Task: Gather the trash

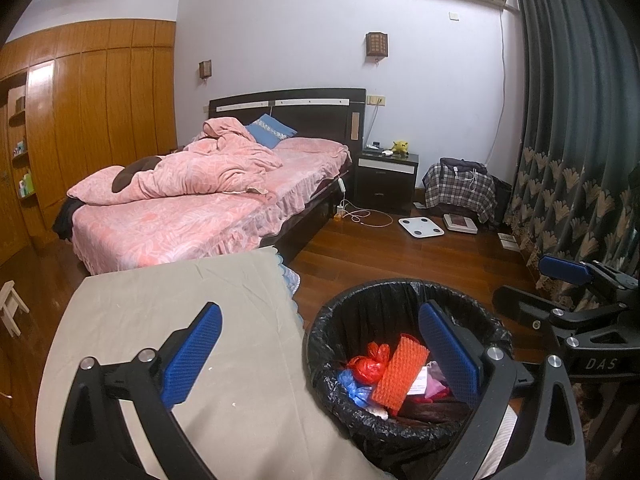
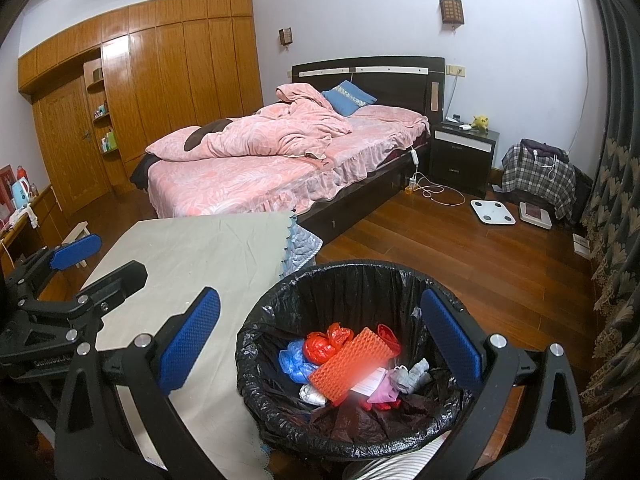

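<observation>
Several scraps already in bin (image 2: 280,412), lower centre; counter (image 2: 192,256) looks cleared; my left tool (image 1: 316,354), right tool (image 2: 320,340) both agape, empty.

Home bedroom.
Unmade bed (image 2: 288,152) with pink bedding, wooden wardrobe wall (image 2: 168,72), nightstand (image 2: 462,156) (plush toy on top), bathroom scale (image 2: 493,212) on wood floor, dark curtains (image 1: 568,120).

Bedroom: pale wall (image 2: 360,8), wood floor (image 2: 460,248), pink-covered bed (image 2: 280,160) far centre, wooden wardrobe (image 2: 180,68) left, dark curtain (image 1: 572,120) right.
</observation>
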